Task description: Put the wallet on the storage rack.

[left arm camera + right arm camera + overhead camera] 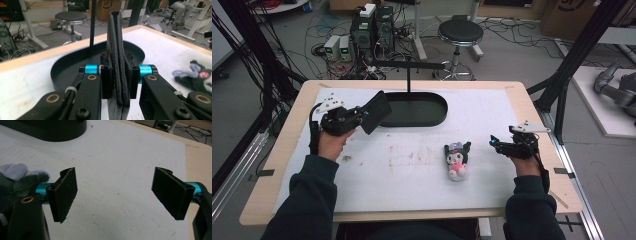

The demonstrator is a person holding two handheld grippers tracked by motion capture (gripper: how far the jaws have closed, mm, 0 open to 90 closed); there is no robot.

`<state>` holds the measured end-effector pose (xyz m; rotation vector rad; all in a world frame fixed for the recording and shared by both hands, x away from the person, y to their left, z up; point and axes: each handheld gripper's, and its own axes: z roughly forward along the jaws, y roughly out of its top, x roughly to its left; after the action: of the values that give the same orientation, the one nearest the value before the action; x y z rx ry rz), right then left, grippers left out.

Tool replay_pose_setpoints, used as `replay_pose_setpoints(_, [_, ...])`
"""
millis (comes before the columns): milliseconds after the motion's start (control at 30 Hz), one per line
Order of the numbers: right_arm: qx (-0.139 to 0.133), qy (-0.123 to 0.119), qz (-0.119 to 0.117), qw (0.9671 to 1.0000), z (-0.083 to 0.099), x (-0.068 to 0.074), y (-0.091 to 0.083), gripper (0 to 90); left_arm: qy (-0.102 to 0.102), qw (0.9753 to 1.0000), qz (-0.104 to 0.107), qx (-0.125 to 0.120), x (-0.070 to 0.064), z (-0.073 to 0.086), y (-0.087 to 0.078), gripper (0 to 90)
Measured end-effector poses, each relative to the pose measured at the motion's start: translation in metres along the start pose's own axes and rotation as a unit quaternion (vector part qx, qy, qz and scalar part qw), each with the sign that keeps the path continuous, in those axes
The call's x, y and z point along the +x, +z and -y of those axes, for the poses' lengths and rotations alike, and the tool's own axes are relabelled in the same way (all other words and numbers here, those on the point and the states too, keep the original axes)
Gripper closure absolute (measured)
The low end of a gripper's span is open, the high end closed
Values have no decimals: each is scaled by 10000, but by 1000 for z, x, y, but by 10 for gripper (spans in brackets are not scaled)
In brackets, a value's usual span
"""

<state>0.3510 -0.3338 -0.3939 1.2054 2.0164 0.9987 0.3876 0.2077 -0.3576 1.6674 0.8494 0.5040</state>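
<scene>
Grey floor strewn with cables, a round black stool, computer towers behind

The high view looks forward and down over the whole surface. Both gripper views sit low and close, sharing probably the same black tray.

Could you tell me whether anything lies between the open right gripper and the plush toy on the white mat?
Nothing visible does. The right gripper, jaws spread apart, sits to the right of the plush toy, with bare white mat between them. The left gripper, clamped on a black wallet, is far off near the black tray.
</scene>
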Motion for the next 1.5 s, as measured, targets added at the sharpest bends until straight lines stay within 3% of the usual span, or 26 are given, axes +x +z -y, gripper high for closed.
replay_pose_setpoints(133, [-4, 1, -10, 10000, 0, 0, 0, 209, 115, 9999, -9, 52, 9, -17, 18, 789])
replay_pose_setpoints(267, [-19, 40, -12, 10000, 0, -1, 0, 209, 239, 9994, -178, 160, 16, -25, 36, 788])
replay_pose_setpoints(433, [-31, 48, -32, 10000, 0, -1, 0, 209, 407, 9983, -353, 231, 23, -27, 53, 788])
replay_pose_setpoints(467, [-37, 38, -42, 10000, 0, -1, 0, 209, 540, 9972, -420, 316, 25, -27, 62, 788])
replay_pose_setpoints(600, [-45, 46, -56, 10000, 1, -2, 0, 209, 620, 9962, -506, 341, 26, -22, 74, 788])
replay_pose_setpoints(633, [-32, 69, -51, 10000, 1, -2, 0, 209, 645, 9954, -571, 425, 26, -20, 77, 788])
replay_pose_setpoints(667, [-45, 71, -41, 10000, 1, -2, 0, 209, 796, 9927, -652, 627, 25, -15, 84, 788])
replay_pose_setpoints(800, [-60, 120, -50, 9999, 2, -4, -2, 209, 899, 9906, -778, 675, 25, -12, 91, 789])
replay_pose_setpoints(933, [-51, 115, -59, 9999, 2, -3, -2, 209, 876, 9876, -1078, 732, 29, -8, 99, 786])
replay_pose_setpoints(1067, [-55, 143, -59, 9999, 2, -4, -2, 209, 885, 9853, -1195, 840, 31, -6, 103, 785])
replay_pose_setpoints(1100, [-56, 147, -69, 9999, 2, -4, -2, 209, 910, 9825, -1336, 928, 32, -4, 105, 784])
replay_pose_setpoints(1133, [-53, 149, -70, 9998, 3, -4, -1, 209, 910, 9825, -1336, 928, 32, -4, 105, 785])
replay_pose_setpoints(1200, [-44, 150, -86, 9998, 3, -4, -1, 209, 914, 9788, -1500, 1050, 33, -3, 111, 784])
replay_pose_setpoints(1233, [-44, 150, -86, 9998, 3, -4, -1, 209, 914, 9788, -1500, 1050, 33, -3, 111, 783])
replay_pose_setpoints(1267, [-40, 152, -94, 9998, 3, -4, -1, 209, 991, 9756, -1584, 1155, 32, -2, 117, 783])
replay_pose_setpoints(1300, [-40, 152, -94, 9998, 3, -4, -1, 209, 991, 9756, -1584, 1155, 32, -2, 117, 783])
replay_pose_setpoints(1333, [-45, 161, -90, 9998, 3, -4, -1, 209, 1025, 9735, -1638, 1222, 31, -1, 120, 782])
replay_pose_setpoints(1367, [-50, 165, -92, 9998, 3, -5, -1, 209, 1097, 9695, -1724, 1350, 30, 2, 126, 782])
replay_pose_setpoints(1433, [-49, 179, -92, 9998, 3, -5, -2, 209, 1131, 9686, -1754, 1350, 29, 3, 128, 779])
replay_pose_setpoints(1500, [-52, 184, -85, 9998, 4, -6, -2, 209, 1219, 9658, -1834, 1370, 27, 2, 131, 780])
